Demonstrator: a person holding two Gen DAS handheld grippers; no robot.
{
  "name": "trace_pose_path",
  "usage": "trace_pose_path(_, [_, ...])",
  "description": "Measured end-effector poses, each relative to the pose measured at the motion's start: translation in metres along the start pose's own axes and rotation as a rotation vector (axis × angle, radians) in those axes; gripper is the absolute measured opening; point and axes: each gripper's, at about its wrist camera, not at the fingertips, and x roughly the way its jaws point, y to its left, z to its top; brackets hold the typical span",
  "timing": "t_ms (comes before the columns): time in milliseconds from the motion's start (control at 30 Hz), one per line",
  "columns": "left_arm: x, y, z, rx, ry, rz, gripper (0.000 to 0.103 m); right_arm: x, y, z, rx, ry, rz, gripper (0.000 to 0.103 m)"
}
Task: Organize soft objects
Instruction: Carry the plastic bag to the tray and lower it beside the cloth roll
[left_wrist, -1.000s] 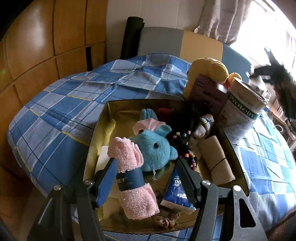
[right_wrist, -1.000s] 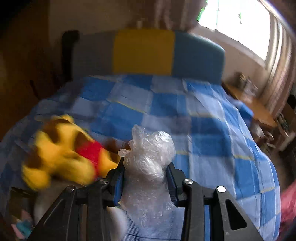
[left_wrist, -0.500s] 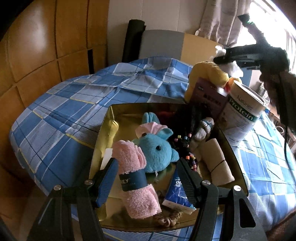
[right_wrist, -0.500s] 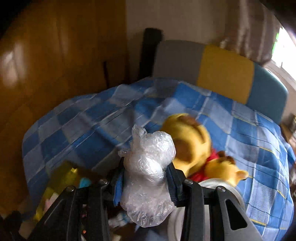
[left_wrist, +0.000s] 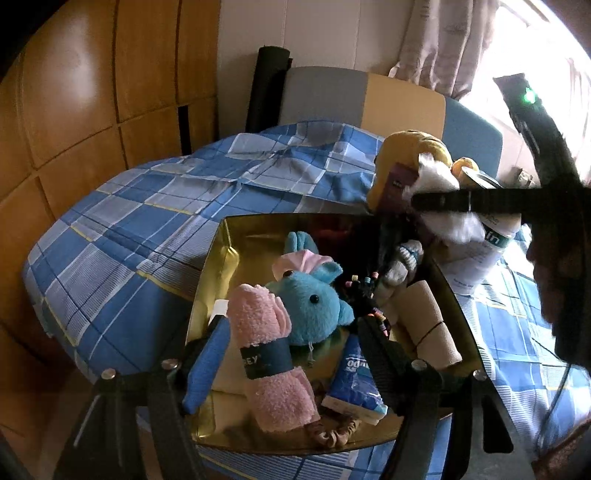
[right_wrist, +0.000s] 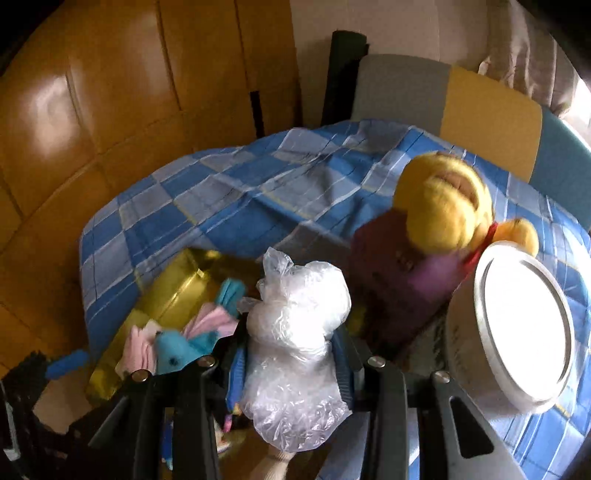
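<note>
1. The wad of clear plastic wrap (right_wrist: 295, 354) is clamped between the two pads of the right gripper (right_wrist: 291, 363); it bulges above and below the fingers. It hangs above the near right part of the gold tray (right_wrist: 173, 291). In the left wrist view the same wad shows as a white blur (left_wrist: 439, 192) over the tray's far right corner.
2. The rolled pink towel (left_wrist: 267, 350) lies in the gold tray (left_wrist: 221, 258), between the fingers of the left gripper (left_wrist: 284, 363). The jaws have just been opening; the blue left pad (left_wrist: 208, 362) sits just beside the roll, and the right finger stands well clear of it. The towel is released, not gripped.
3. A dark band (left_wrist: 267, 360) wraps the towel; only the letters "EY" can be read.
4. Just behind the towel lies a blue plush toy (left_wrist: 314, 306) with a pink cap, touching the roll's far end.
5. A blue and white tissue packet (left_wrist: 354, 384) lies right of the towel, under the left gripper's right finger; its print is partly hidden, "po" being legible.
6. A tan roll (left_wrist: 432, 325) with a dark band lies along the tray's right side. A brown scrunchie (left_wrist: 334, 434) sits at the near rim.
7. Beyond the tray stand a yellow plush bear (right_wrist: 443, 210), a purple box (right_wrist: 399, 269) and a white canister (right_wrist: 517, 332); the canister's label is mostly covered, "in" showing.
8. All rest on a blue checked bedspread (left_wrist: 147, 229).
</note>
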Motion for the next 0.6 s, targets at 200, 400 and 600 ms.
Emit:
trace_pose_path(200, [-0.003,0.000,-0.001,-0.001,-0.003,0.001,0.073,0.002,0.016,-0.033,-0.024,0.034,-0.002,0.039])
trace_pose_path(400, [-0.005,0.002,-0.002,-0.012,-0.012,0.010,0.078,0.000,0.022,-0.061,-0.005,0.062,-0.001,0.039])
trace_pose_path(600, [-0.001,0.001,-0.004,-0.013,-0.003,0.024,0.079,-0.003,0.033,-0.092,0.010,0.083,-0.022,0.039])
